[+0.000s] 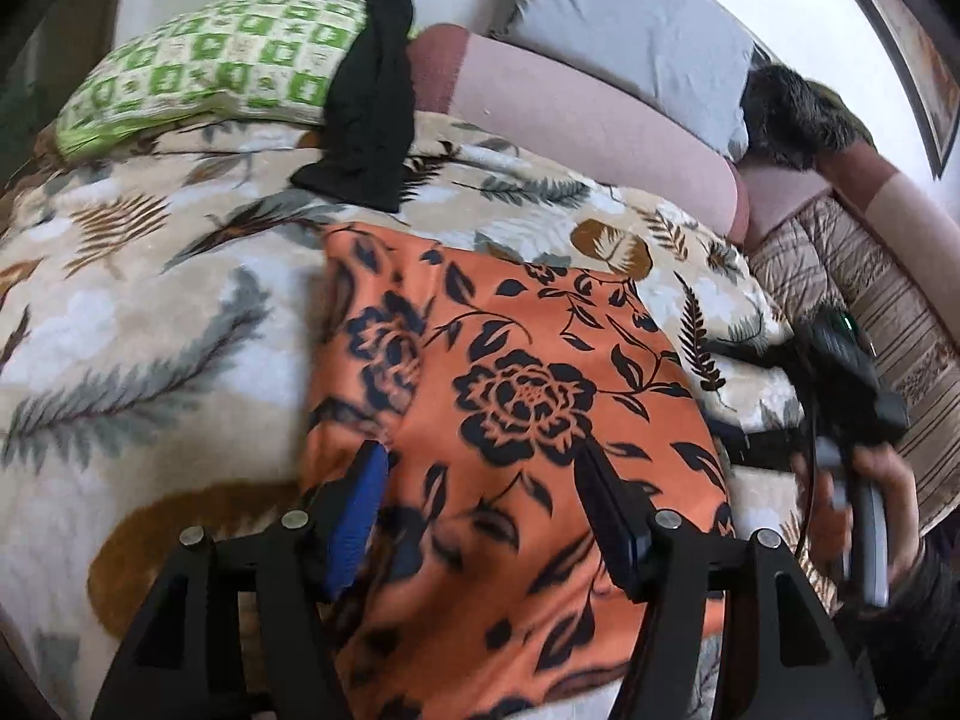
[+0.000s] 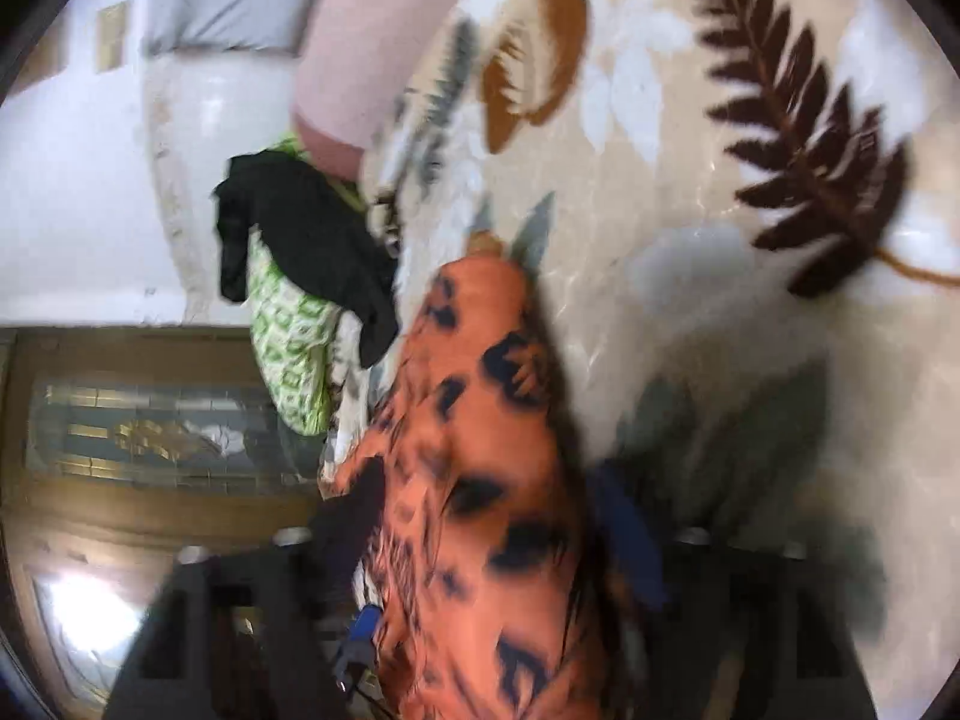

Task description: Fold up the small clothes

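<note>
Left gripper [image 1: 480,504]: jaws spread wide, nothing between them, poised over the near part of the orange cloth printed with black roses and leaves [image 1: 516,420], which lies spread fairly flat on the cream plush blanket with fern and leaf pattern [image 1: 138,324]. Right gripper [image 2: 486,546]: orange cloth fills the gap between its fingers, but blur hides whether they pinch it; cannot tell. In the left view that tool sits at the cloth's right edge, held in the person's hand [image 1: 876,498]. Step in hand, by judgement: early in folding this piece, one edge apparently being taken up. Next move likely calls for a grip on the near edge and carrying it across evenly. Beyond, far left: black garment [image 1: 372,90] draped over a green-and-white checked pillow [image 1: 198,66]; pink bolster [image 1: 576,126] and grey pillow [image 1: 630,24] farther right. Containers: none seen.
</note>
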`<state>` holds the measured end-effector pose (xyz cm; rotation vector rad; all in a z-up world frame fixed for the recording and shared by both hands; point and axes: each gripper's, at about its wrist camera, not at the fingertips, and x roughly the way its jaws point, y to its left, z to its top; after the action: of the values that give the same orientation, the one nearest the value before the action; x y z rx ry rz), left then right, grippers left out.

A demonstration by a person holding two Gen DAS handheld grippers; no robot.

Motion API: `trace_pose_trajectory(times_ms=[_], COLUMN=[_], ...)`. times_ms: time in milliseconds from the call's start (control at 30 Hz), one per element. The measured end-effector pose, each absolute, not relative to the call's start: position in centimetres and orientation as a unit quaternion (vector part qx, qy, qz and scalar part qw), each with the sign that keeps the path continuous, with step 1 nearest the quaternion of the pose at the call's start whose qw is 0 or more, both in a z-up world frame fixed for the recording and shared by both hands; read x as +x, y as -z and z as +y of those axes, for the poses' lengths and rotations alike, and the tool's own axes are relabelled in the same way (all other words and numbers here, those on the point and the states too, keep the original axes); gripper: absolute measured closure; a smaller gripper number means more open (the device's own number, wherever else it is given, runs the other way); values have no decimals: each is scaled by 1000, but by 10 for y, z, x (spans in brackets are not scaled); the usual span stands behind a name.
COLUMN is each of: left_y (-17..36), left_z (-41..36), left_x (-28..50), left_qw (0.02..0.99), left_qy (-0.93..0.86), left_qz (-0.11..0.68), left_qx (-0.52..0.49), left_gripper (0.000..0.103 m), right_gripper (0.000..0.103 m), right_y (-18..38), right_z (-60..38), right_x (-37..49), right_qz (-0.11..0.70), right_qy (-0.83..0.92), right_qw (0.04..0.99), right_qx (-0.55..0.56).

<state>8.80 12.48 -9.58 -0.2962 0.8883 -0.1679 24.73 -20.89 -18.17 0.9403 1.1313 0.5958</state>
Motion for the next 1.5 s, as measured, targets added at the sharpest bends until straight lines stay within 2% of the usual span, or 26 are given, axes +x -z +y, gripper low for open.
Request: trace_pose_trajectory(times_ms=[133,167,200,267,367,433,500,567,767,833,867,900,1033,1133,1167,1200,1267,1333,1367,1400,1433,1467,1500], left_y=[103,108,111,109,100,98,96,95,99,99,99,99,102,102,100,97,99,121,134,139,139,137,137], left_z=[130,130,130,129,128,128,130,130,127,128,128,128,130,132,133,135,135,133,135,139,144,149,157], left_x=[79,80,81,78,70,67,61,57,52,50,49,49,49,46,43,41,38,43,46,45,42,40,39], left_qw=[884,881,879,879,884,883,884,886,884,885,885,885,882,881,883,885,887,873,858,853,854,852,846], left_qy=[72,69,67,57,62,60,58,57,54,52,51,51,47,42,45,48,47,25,19,21,26,32,40], left_qz=[436,443,448,451,441,442,440,436,440,440,440,440,444,447,441,434,428,464,488,492,483,478,477], left_qx=[-152,-152,-150,-145,-145,-144,-147,-148,-145,-145,-145,-146,-151,-150,-156,-164,-166,-150,-161,-175,-191,-210,-235], left_gripper=[38,38,38,38,38,37,37,37,37,37,37,37,37,37,37,37,36,36,44,50,53,60,63], right_gripper=[26,34,64,66,67,43,37,33,33,58,66,71,71,59,47,39,32,30,32,56,66,68,68], right_y=[187,189,196,200,186,201,199,186,190,191,189,183,194,201,193,184,171,175,185,189,192,192,192], right_z=[-196,-190,-182,-190,-191,-195,-197,-193,-176,-179,-180,-180,-193,-198,-199,-199,-198,-189,-185,-184,-189,-192,-193], right_x=[209,205,203,199,185,183,178,163,129,127,126,127,125,125,122,120,118,120,121,121,121,122,123], right_qz=[531,540,557,556,535,547,540,539,556,559,558,555,567,563,562,557,543,554,569,572,571,569,567], right_qy=[-295,-298,-284,-263,-255,-227,-229,-252,-274,-270,-271,-269,-254,-268,-267,-267,-283,-288,-286,-283,-285,-283,-282], right_qw=[689,693,699,694,721,714,704,713,718,720,718,724,719,699,705,717,731,725,718,722,717,713,714], right_qx=[396,373,346,374,359,374,400,371,317,310,315,310,312,350,339,324,301,291,279,267,282,297,299])
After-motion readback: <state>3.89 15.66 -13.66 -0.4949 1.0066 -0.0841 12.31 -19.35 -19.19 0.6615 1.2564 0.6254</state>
